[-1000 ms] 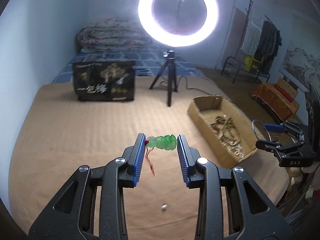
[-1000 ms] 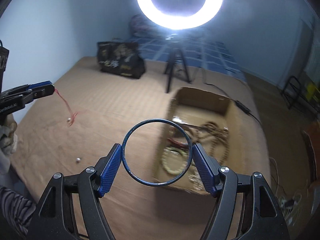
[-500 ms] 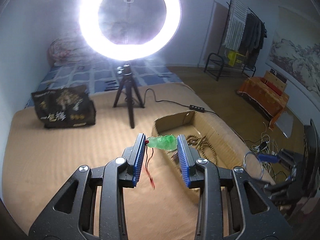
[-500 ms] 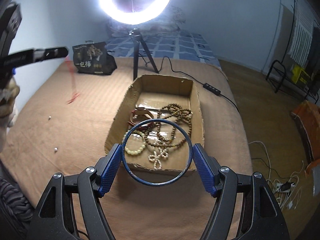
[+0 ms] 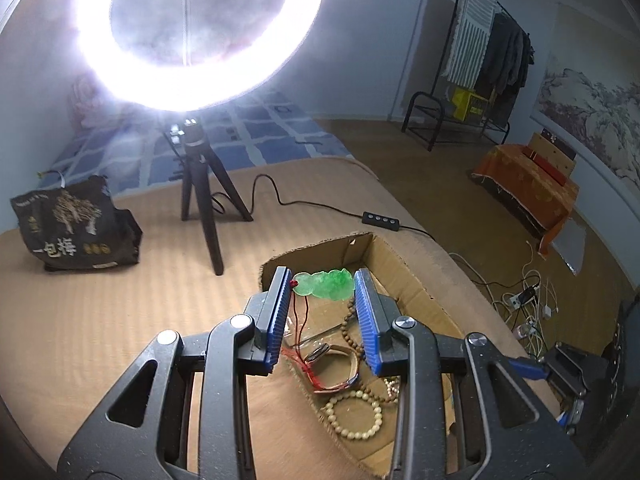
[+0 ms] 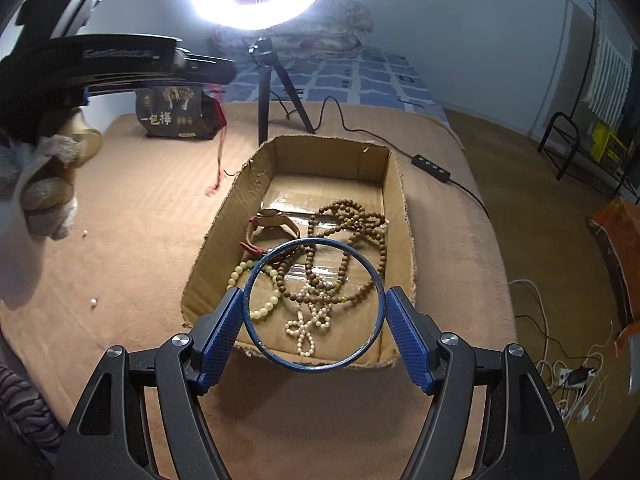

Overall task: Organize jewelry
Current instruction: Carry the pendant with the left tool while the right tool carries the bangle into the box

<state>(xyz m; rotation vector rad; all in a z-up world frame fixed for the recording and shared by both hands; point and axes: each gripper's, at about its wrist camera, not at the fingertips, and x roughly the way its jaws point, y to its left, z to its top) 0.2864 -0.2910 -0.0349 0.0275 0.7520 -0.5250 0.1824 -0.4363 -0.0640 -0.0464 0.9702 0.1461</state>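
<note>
My left gripper (image 5: pixel 322 285) is shut on a green jade pendant (image 5: pixel 325 283); its red cord (image 5: pixel 301 328) hangs down into the open cardboard box (image 5: pixel 416 280). My right gripper (image 6: pixel 314 307) is shut on a thin blue bangle (image 6: pixel 259 340) held above the near end of the same box (image 6: pixel 396 184). In the box lie a brown bead necklace (image 6: pixel 348 216), a pale bead bracelet (image 6: pixel 264 308), a white pearl string (image 6: pixel 308 320) and a red-strapped watch (image 6: pixel 276 220). The left gripper (image 6: pixel 208 70) also shows in the right wrist view, over the box's left wall, with the cord (image 6: pixel 219 152) dangling.
The box sits on a tan bed cover (image 5: pixel 100 312). A ring light on a black tripod (image 5: pixel 204 208) stands behind the box, its cable and switch (image 5: pixel 380 219) running right. A black printed bag (image 5: pixel 72 232) stands at the back left. Small loose beads (image 6: pixel 93 302) lie on the cover.
My left gripper has swung right with the pendant and is now over the box. My right gripper has come closer to the box with the bangle.
</note>
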